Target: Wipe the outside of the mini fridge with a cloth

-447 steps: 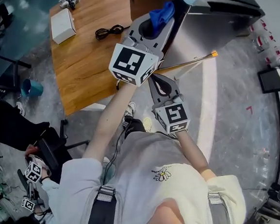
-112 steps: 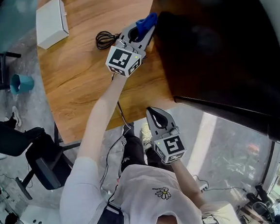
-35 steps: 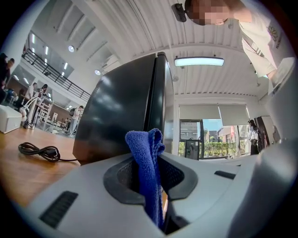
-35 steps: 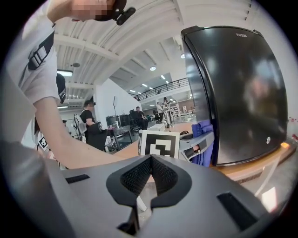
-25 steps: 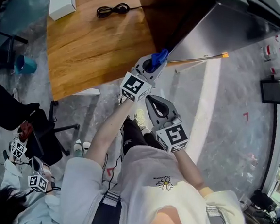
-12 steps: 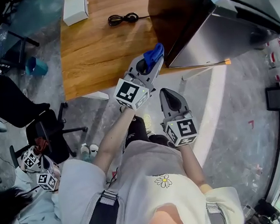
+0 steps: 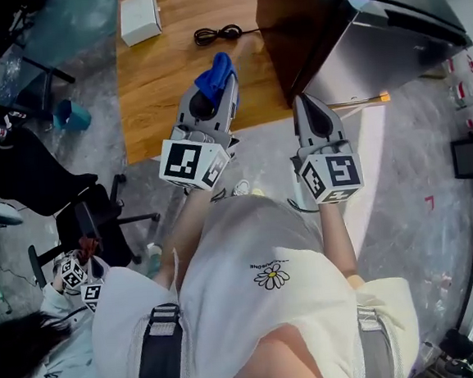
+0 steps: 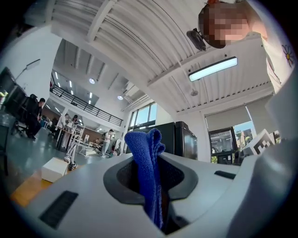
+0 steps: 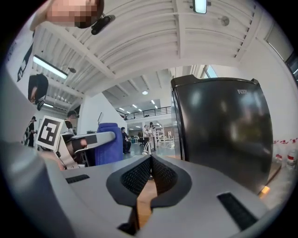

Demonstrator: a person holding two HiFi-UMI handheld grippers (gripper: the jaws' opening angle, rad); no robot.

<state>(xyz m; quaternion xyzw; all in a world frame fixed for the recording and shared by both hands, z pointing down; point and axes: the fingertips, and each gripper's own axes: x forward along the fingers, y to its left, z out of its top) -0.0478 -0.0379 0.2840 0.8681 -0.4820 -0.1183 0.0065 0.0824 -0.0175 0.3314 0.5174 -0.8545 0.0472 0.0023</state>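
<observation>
A: Head view?
B: There the left gripper (image 7: 211, 91) is clamped on a blue terry cloth (image 7: 215, 69), held over the wooden table (image 7: 161, 84). The cloth's long axis runs along the jaws, and its free end sticks out past the tips, pointing away from the person. A black glossy mini fridge (image 7: 320, 16) stands on the table's right end. The cloth is near its left side, not touching. The right gripper (image 7: 306, 102) is pinched closed and empty, tips beside the fridge's near corner in frame.
A: Left gripper view?
B: The cloth (image 8: 145, 172) is nipped between the jaws as a folded strip, lengthwise with them. The fridge (image 8: 179, 139) is upright ahead, apart from it. A small white box (image 8: 52, 168) sits on the table at left.
A: Right gripper view?
B: Jaws meet at the tips with nothing between them. The fridge (image 9: 219, 130) is upright, tall axis vertical, just right of the jaw line. The cloth (image 9: 109, 142) is off to the left.
</observation>
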